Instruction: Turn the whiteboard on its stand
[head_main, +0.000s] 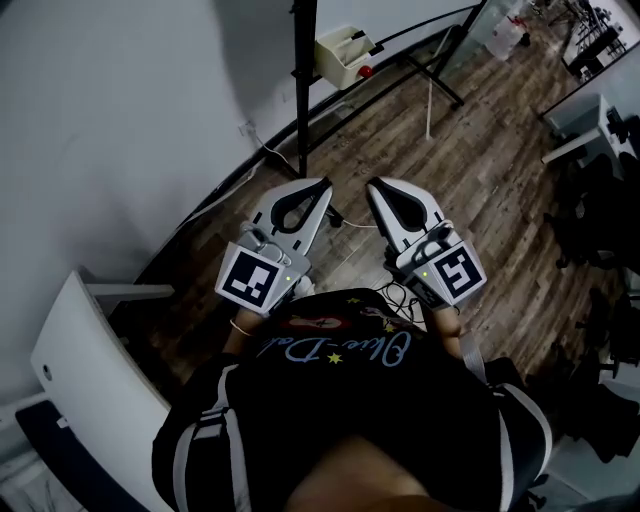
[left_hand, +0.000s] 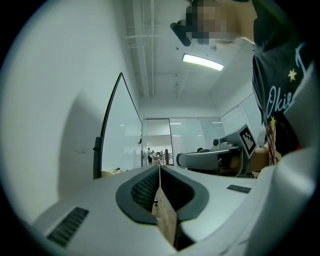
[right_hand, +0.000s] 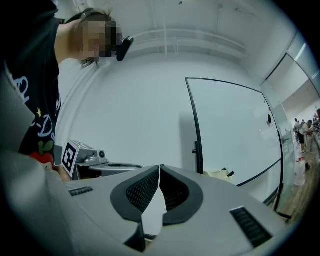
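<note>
The whiteboard (right_hand: 235, 130) stands ahead against the white wall, a white panel in a thin black frame. Its black upright post (head_main: 302, 90) rises from the wooden floor. A beige tray (head_main: 343, 50) hangs at the board's lower edge. In the left gripper view the whiteboard (left_hand: 122, 145) shows edge-on at the left. My left gripper (head_main: 322, 186) (left_hand: 159, 167) and right gripper (head_main: 372, 186) (right_hand: 159, 167) are held side by side, pointing level at the board and short of it. Both are shut with nothing between the jaws.
Cables (head_main: 350, 222) lie on the floor just under the grippers. A white chair back (head_main: 90, 370) is at the lower left. The stand's black foot (head_main: 440, 85) stretches right, and a white desk (head_main: 590, 125) stands at the far right.
</note>
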